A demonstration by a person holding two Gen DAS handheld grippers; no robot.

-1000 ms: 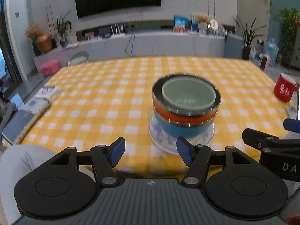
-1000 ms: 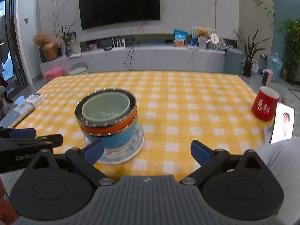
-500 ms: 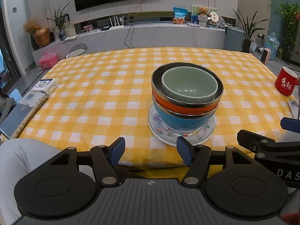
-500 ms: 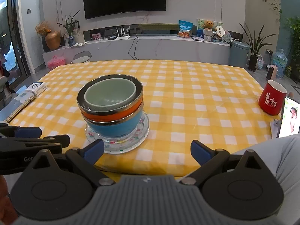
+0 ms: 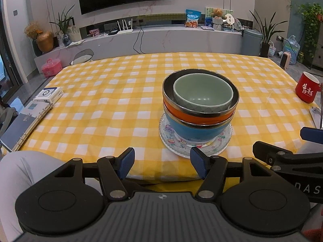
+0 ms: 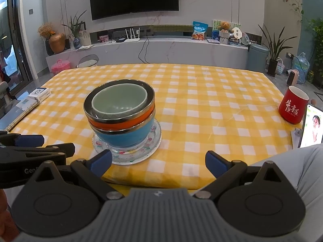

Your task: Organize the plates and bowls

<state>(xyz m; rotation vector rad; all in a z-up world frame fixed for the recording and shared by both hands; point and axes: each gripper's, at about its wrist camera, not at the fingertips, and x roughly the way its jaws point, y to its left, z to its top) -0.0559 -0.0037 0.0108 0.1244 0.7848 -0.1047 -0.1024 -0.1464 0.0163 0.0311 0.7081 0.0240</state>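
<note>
A pale green bowl nests in an orange bowl, which sits in a blue bowl. The stack rests on a clear patterned plate near the front edge of the yellow checked table. My left gripper hangs open just short of the table edge, left of the plate, nothing between its blue pads. My right gripper is open too, level with the plate's right side and apart from it.
A red mug stands at the table's right edge beside a lit phone. A ring binder and a small white box lie at the left edge. A person's grey-clad knees sit under the front edge.
Both views have tilted up slightly and sharpened, so the bowl stack sits a little lower in frame. The stack itself and both grippers' openings are unchanged.
</note>
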